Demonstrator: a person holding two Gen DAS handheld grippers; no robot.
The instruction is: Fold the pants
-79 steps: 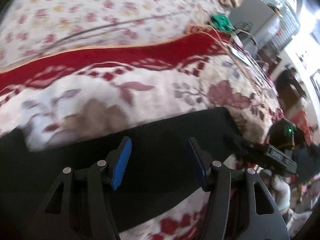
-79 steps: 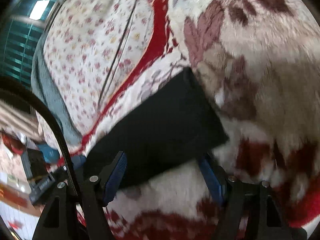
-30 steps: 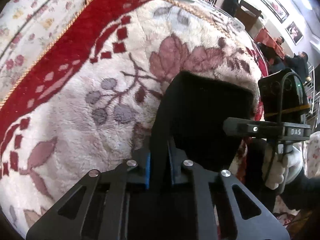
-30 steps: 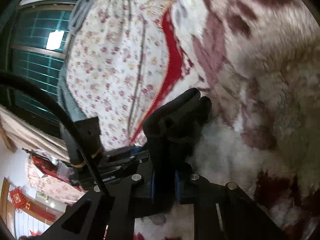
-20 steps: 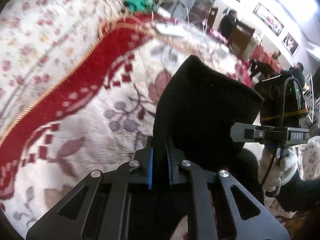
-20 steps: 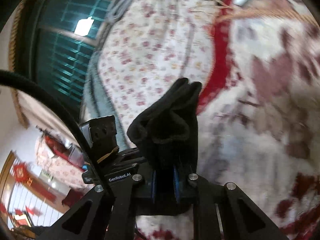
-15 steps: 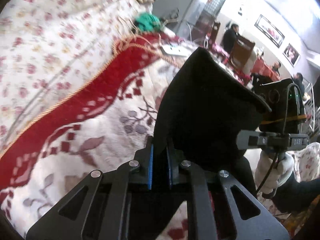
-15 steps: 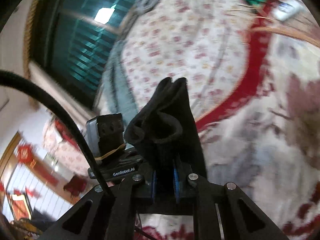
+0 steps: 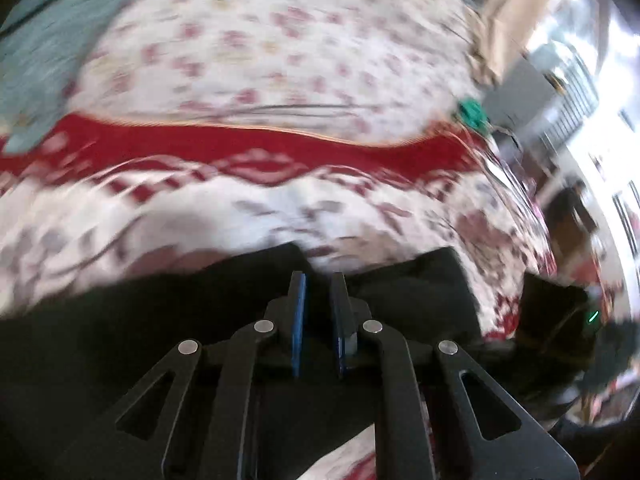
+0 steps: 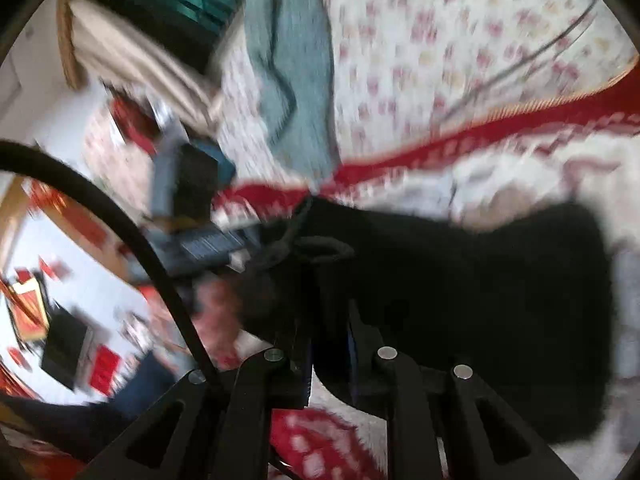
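Observation:
The black pants (image 9: 120, 336) lie spread on a floral fleece blanket with a red band (image 9: 240, 148). Both views are motion-blurred. My left gripper (image 9: 318, 280) sits low over the pants' far edge, its blue-padded jaws nearly together with a narrow gap; I cannot tell whether cloth is between them. My right gripper (image 10: 330, 320) is shut on a fold of the black pants (image 10: 480, 300), which stretch away to the right. The left gripper's body (image 10: 192, 216) shows at the left of the right wrist view.
Behind the blanket is a white sheet with small red flowers (image 9: 280, 40). A grey-blue cloth (image 10: 292, 80) lies on it. A green object (image 9: 472, 114) and cables sit at the blanket's far right edge. The room's furniture lies beyond the bed.
Both grippers have swung down from holding the pants up in the air to low over the blanket. The pants now lie flat instead of hanging from the jaws.

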